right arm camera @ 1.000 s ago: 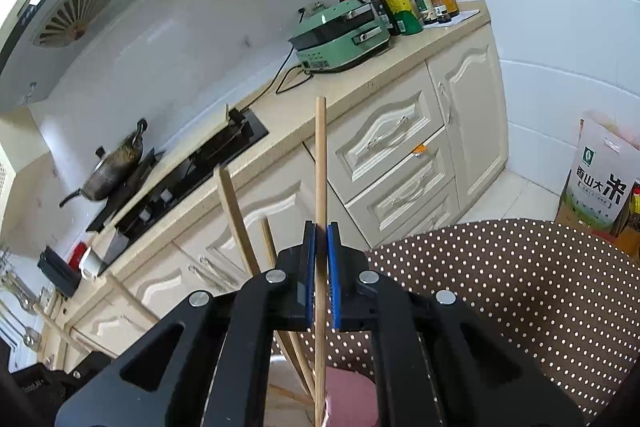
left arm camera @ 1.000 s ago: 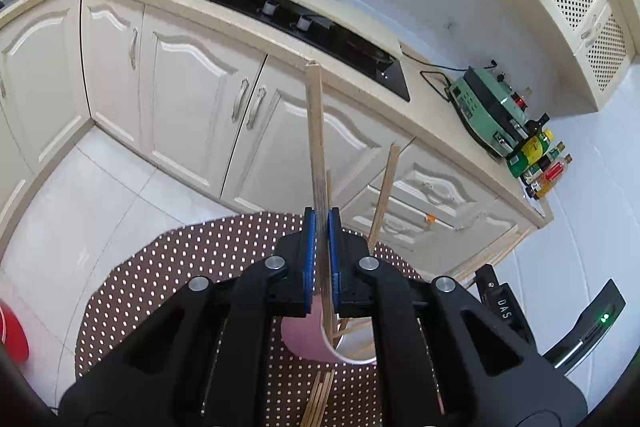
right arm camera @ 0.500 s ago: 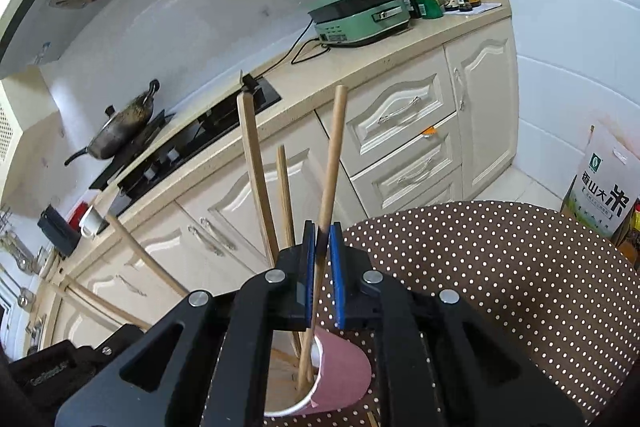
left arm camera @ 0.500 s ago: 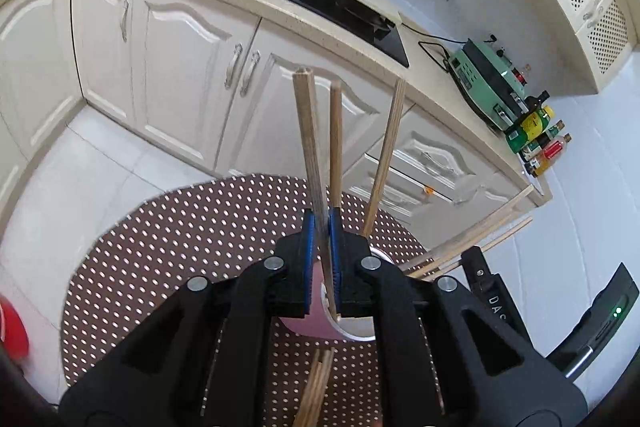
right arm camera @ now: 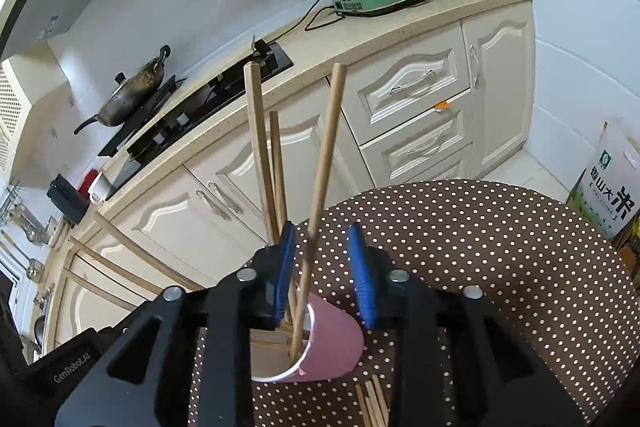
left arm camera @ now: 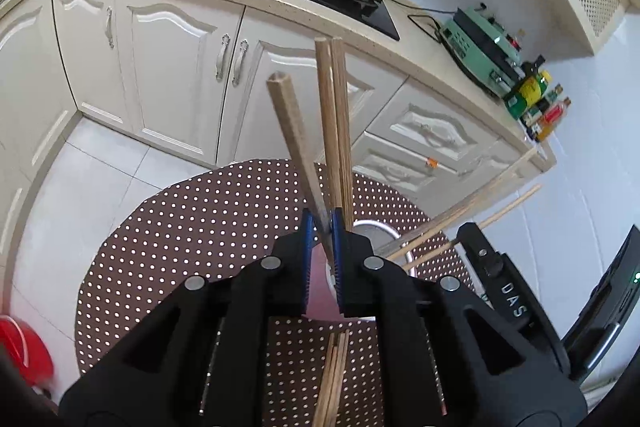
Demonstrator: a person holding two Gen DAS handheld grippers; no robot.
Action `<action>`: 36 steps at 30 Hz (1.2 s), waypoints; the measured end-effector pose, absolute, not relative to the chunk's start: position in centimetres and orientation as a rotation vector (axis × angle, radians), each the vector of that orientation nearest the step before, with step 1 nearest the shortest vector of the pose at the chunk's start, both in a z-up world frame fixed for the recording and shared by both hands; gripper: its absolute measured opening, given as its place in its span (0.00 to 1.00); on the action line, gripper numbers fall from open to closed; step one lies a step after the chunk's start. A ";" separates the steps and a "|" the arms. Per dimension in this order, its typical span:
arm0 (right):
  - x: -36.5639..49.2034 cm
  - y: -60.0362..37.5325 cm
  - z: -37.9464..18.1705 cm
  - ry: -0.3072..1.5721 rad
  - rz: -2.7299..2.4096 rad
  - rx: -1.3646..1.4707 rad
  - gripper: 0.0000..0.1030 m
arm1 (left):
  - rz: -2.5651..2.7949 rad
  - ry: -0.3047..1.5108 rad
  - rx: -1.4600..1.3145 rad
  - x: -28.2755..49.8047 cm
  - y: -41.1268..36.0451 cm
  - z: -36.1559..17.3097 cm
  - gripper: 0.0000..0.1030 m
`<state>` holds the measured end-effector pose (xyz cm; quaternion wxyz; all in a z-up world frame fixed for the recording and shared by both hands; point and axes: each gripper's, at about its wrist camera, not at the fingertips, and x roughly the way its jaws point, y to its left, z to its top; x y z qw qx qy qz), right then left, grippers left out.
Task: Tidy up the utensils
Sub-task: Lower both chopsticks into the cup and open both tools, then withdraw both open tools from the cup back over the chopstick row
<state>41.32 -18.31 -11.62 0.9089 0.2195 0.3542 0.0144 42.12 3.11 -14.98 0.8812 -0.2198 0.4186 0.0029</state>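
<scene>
Two handheld grippers, seen from their own wrist cameras.
The left gripper points forward and down, its blue-padded jaws pinched narrowly on a wooden chopstick. The right gripper tilts downward with its blue-padded jaws spread wide apart, gripping nothing.

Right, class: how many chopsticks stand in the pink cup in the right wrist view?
6. Three steep chopsticks rise from the pink cup; three leaning chopsticks tip far left. The jaws may hide others.

Right claw gapes around chopstick standing in pink cup.
</scene>
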 end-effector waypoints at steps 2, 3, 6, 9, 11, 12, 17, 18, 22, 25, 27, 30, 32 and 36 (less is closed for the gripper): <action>41.2 -18.4 -11.5 0.737 0.037 0.449 0.29 | -0.002 0.886 -0.448 42.2 3.0 -15.1 0.14; 41.1 -18.3 -11.4 0.740 0.038 0.446 0.31 | -0.009 0.898 -0.445 42.2 3.0 -15.1 0.15; 40.8 -18.3 -11.2 0.746 0.050 0.432 0.38 | -0.009 0.915 -0.437 42.1 2.9 -15.1 0.22; 40.3 -18.3 -10.7 0.742 0.062 0.403 0.44 | -0.014 0.893 -0.419 41.5 2.7 -14.6 0.52; 40.1 -18.4 -10.5 0.740 0.066 0.390 0.48 | -0.006 0.878 -0.393 41.0 2.6 -14.1 0.52; 39.9 -18.5 -10.3 0.739 0.068 0.387 0.49 | -0.007 0.879 -0.391 40.9 2.5 -14.0 0.52; 39.0 -19.0 -9.6 0.739 0.085 0.372 0.56 | -0.012 0.880 -0.372 39.9 2.1 -13.5 0.52; 38.8 -19.1 -9.5 0.739 0.088 0.366 0.57 | -0.012 0.881 -0.369 39.8 2.1 -13.5 0.52; 37.9 -19.6 -8.6 0.726 0.095 0.346 0.60 | -0.009 0.873 -0.356 38.8 1.6 -12.9 0.52; 37.3 -20.0 -7.9 0.724 0.104 0.348 0.61 | -0.006 0.865 -0.354 38.1 1.4 -12.3 0.52; 36.7 -20.3 -7.2 0.710 0.110 0.334 0.61 | -0.005 0.856 -0.348 37.6 1.2 -11.8 0.52; 36.0 -20.6 -6.4 0.699 0.124 0.321 0.61 | -0.008 0.840 -0.340 36.8 0.9 -10.9 0.52; 35.5 -20.8 -5.7 0.696 0.139 0.314 0.62 | -0.008 0.835 -0.324 36.1 0.4 -10.1 0.52; 34.4 -21.1 -4.6 0.682 0.160 0.283 0.63 | -0.008 0.826 -0.292 34.9 -0.4 -9.0 0.52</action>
